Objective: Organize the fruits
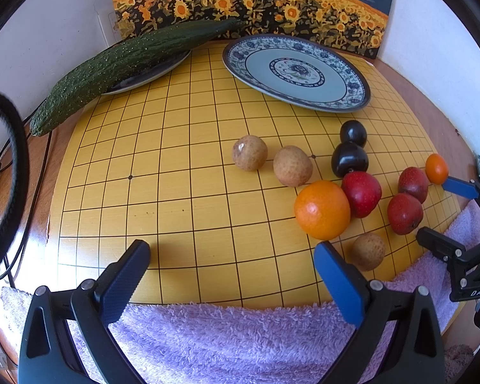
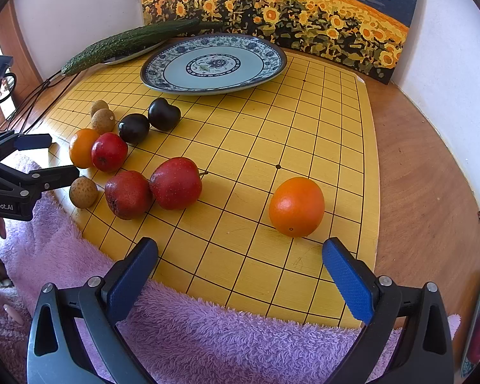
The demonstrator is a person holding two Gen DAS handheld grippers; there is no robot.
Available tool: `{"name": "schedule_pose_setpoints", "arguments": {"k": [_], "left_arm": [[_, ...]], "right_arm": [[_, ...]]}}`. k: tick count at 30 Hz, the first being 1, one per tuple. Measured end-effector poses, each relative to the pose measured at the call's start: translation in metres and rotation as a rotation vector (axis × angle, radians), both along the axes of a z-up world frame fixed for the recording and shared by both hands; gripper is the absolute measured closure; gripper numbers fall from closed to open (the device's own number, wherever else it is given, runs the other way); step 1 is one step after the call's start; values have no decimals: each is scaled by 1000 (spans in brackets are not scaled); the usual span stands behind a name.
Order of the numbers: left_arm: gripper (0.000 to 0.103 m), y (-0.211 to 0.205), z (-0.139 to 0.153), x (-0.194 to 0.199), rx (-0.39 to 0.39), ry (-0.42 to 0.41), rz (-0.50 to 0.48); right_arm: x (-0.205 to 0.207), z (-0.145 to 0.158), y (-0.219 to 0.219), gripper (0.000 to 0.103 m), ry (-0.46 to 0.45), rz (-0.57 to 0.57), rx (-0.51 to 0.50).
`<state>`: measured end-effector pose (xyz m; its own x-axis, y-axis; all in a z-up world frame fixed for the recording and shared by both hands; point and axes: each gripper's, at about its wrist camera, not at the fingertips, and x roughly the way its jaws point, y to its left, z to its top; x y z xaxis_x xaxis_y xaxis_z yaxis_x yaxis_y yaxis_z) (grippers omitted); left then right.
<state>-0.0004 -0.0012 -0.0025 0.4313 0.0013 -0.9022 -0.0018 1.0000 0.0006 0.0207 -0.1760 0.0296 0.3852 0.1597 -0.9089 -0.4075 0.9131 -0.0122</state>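
Your empty blue-patterned ceramic plate (image 2: 214,64) sits at the back of the yellow gridded board (image 2: 272,134). The smooth, round orange citrus (image 2: 296,207) lies just ahead of your right gripper (image 2: 240,275), jaws wide. Straddle its middle, close gently. Left gripper (image 1: 232,275) is also wide, empty.

Loose fruit lies on a yellow grid board (image 2: 304,134) ahead of both wide-open grippers. One orange (image 2: 296,206) sits alone just ahead of the right gripper (image 2: 240,262). A second orange (image 1: 322,209) lies just beyond the left gripper (image 1: 232,262), touching a red fruit (image 1: 361,194). Two more red fruits (image 2: 175,182) touch each other. Two dark plums (image 2: 164,114) and three brown longans (image 1: 250,153) lie nearby. Farther off, a blue patterned plate (image 2: 272,64) is empty.
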Motion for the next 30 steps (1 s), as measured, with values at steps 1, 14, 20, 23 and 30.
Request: {"name": "schedule_pose_setpoints", "arguments": {"k": [1, 14, 20, 23, 30], "left_arm": [[0, 0, 0, 0, 0, 0, 0], [0, 0, 0, 0, 0, -1, 0], [0, 0, 0, 0, 1, -1, 0], [0, 0, 0, 0, 1, -1, 0], [0, 0, 0, 0, 1, -1, 1]], "right_arm": [[0, 0, 0, 0, 0, 0, 0], [2, 0, 1, 0, 0, 0, 0], [1, -1, 1, 0, 2, -1, -1], [1, -1, 1, 0, 2, -1, -2], [1, 0, 0, 0, 3, 0, -2]]}}
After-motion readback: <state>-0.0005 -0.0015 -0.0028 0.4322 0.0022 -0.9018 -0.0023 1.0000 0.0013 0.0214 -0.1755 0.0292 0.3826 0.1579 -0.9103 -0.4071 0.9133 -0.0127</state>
